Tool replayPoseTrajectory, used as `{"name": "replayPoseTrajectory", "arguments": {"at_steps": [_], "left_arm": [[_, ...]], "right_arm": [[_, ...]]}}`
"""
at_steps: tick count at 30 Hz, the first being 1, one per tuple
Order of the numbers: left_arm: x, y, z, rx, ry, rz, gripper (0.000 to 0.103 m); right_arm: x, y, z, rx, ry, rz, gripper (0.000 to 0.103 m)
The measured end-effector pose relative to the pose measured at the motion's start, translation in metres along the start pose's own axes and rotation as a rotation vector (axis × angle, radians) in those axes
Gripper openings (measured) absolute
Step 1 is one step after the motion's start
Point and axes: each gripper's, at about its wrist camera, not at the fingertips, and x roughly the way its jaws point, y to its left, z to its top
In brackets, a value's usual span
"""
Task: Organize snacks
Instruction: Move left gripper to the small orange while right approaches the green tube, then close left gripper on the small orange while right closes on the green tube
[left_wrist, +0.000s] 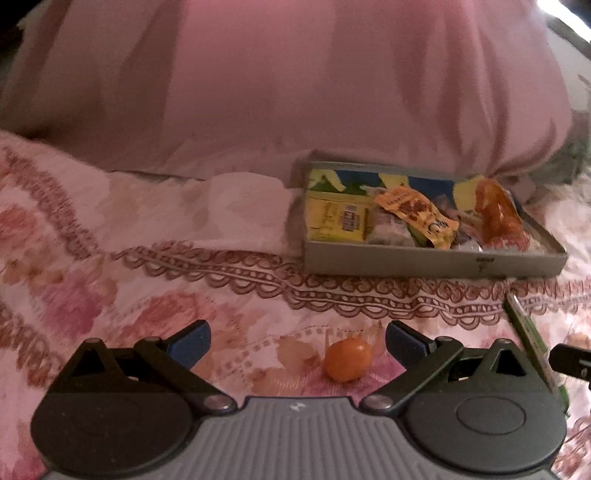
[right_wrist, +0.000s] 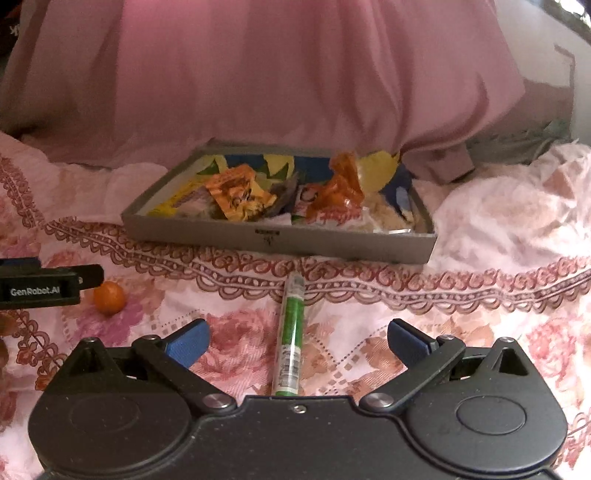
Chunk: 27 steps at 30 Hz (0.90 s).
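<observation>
Over the floral bedspread (left_wrist: 110, 258), left claw (left_wrist: 297, 341) wide apart around orange candy (left_wrist: 347, 360), right claw (right_wrist: 298, 341) apart astride green tube (right_wrist: 291, 332), seemingly untouched

Green tube (right_wrist: 291, 336) between spread tool (right_wrist: 297, 341) fingers

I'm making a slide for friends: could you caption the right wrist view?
Open right gripper poised over a green tube on a floral bedspread, snack-filled grey tray ahead.

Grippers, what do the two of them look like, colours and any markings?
Left gripper: black linkage arms, blue ribbed pads, grey ribbed body with a small white logo; its side reads GenRobot.AI. Right gripper: same black arms and blue pads, black body.
</observation>
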Motion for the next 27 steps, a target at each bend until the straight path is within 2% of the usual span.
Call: {"name": "replayPoseTrajectory", "arguments": {"at_steps": [4, 6, 7, 11, 12, 17, 19, 21, 22, 24, 26, 27], "left_arm": [[0.011, 0.001, -0.005, 0.013, 0.019, -0.045, 0.102], [0.012, 0.003, -0.007, -0.013, 0.015, -0.092, 0.101], [0.012, 0.003, -0.007, -0.018, 0.017, -0.109, 0.099], [0.015, 0.003, -0.009, -0.035, 0.042, -0.142, 0.091], [0.017, 0.004, -0.009, -0.046, 0.052, -0.152, 0.088], [0.026, 0.009, -0.013, -0.096, 0.106, -0.194, 0.073], [0.028, 0.008, -0.014, -0.090, 0.118, -0.196, 0.064], [0.029, 0.007, -0.015, -0.076, 0.117, -0.194, 0.058], [0.029, 0.007, -0.015, -0.074, 0.119, -0.196, 0.052], [0.029, 0.006, -0.016, -0.067, 0.119, -0.198, 0.043], [0.028, 0.003, -0.017, -0.046, 0.114, -0.202, 0.038], [0.027, 0.001, -0.017, -0.032, 0.111, -0.205, 0.036]], "right_arm": [[0.011, 0.002, -0.003, 0.009, 0.034, 0.017, 0.093], [0.018, 0.004, -0.005, 0.013, 0.050, 0.029, 0.086], [0.021, 0.004, -0.006, 0.012, 0.055, 0.032, 0.085], [0.031, 0.005, -0.007, 0.032, 0.080, 0.058, 0.070], [0.033, 0.006, -0.008, 0.035, 0.085, 0.059, 0.066], [0.036, 0.006, -0.009, 0.041, 0.092, 0.053, 0.060], [0.035, 0.006, -0.009, 0.036, 0.092, 0.060, 0.055], [0.035, 0.010, -0.010, 0.017, 0.090, 0.062, 0.048], [0.034, 0.011, -0.010, 0.008, 0.088, 0.064, 0.046], [0.034, 0.014, -0.010, 0.001, 0.090, 0.078, 0.035], [0.034, 0.016, -0.011, -0.002, 0.098, 0.100, 0.028], [0.033, 0.018, -0.012, -0.008, 0.097, 0.107, 0.028]]}}
